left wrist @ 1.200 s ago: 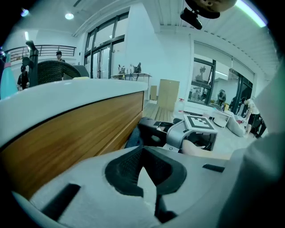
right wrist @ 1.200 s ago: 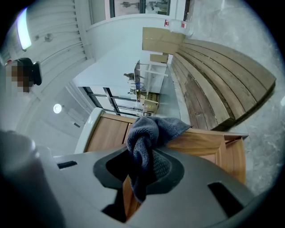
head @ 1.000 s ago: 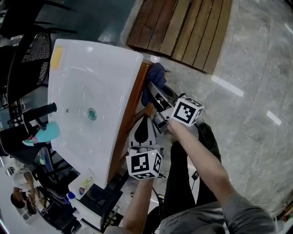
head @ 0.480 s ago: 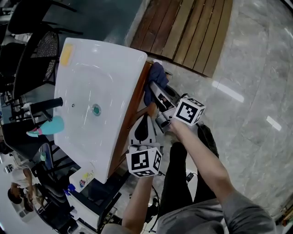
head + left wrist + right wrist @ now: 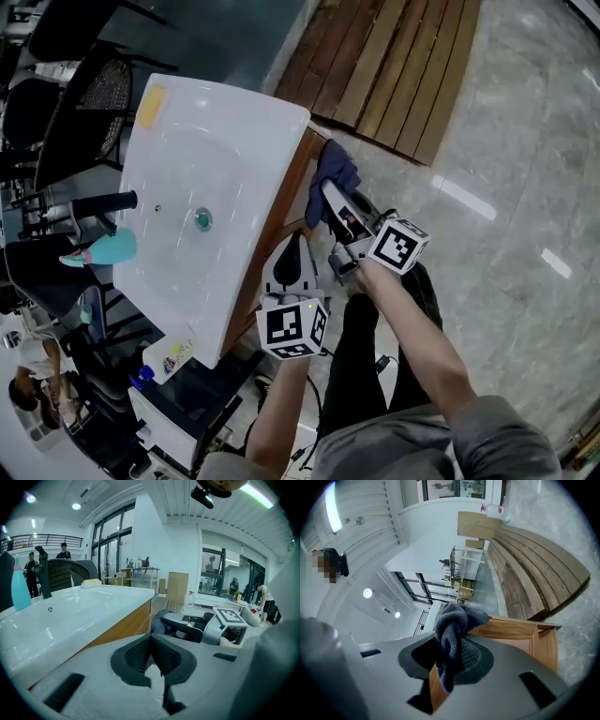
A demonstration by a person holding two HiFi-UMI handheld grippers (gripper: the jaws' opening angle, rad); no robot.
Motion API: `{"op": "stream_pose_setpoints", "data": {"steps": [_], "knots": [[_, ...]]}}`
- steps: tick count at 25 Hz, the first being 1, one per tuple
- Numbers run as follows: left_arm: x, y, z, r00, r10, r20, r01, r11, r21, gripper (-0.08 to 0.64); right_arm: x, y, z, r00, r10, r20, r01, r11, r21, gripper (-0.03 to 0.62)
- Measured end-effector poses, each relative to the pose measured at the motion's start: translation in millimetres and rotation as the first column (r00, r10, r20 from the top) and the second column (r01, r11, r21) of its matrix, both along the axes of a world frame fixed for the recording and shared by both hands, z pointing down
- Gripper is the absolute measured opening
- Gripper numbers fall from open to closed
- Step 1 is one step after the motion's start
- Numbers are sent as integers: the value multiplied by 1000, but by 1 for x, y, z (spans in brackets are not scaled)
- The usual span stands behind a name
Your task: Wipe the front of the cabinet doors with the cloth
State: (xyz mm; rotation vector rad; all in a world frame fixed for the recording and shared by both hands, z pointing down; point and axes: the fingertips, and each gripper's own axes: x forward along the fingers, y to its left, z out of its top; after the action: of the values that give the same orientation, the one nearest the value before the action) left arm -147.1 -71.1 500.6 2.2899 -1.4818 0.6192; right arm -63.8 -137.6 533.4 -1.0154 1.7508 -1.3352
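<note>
By cabinet door (image 5: 536, 641), cloth (image 5: 452, 630) between right gripper (image 5: 449, 660) jaws

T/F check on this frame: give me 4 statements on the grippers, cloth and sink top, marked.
1. The right gripper has its jaws shut on the dark blue cloth. True.
2. The left gripper holds a sponge. False: its jaws are shut with nothing between them.
3. The cloth lies in the sink basin. False: it hangs from the right gripper's jaws by the wooden cabinet, off the white sink top.
4. A teal bottle stands on the sink top near the black faucet. True.
</note>
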Motion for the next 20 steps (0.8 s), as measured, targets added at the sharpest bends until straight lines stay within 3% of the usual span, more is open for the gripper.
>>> {"op": "stream_pose_setpoints", "data": {"steps": [20], "knots": [[-31, 14, 39, 999, -28, 20, 28, 999, -29, 8, -62, -1, 45, 998, -56, 40, 57, 998, -18, 74]]}}
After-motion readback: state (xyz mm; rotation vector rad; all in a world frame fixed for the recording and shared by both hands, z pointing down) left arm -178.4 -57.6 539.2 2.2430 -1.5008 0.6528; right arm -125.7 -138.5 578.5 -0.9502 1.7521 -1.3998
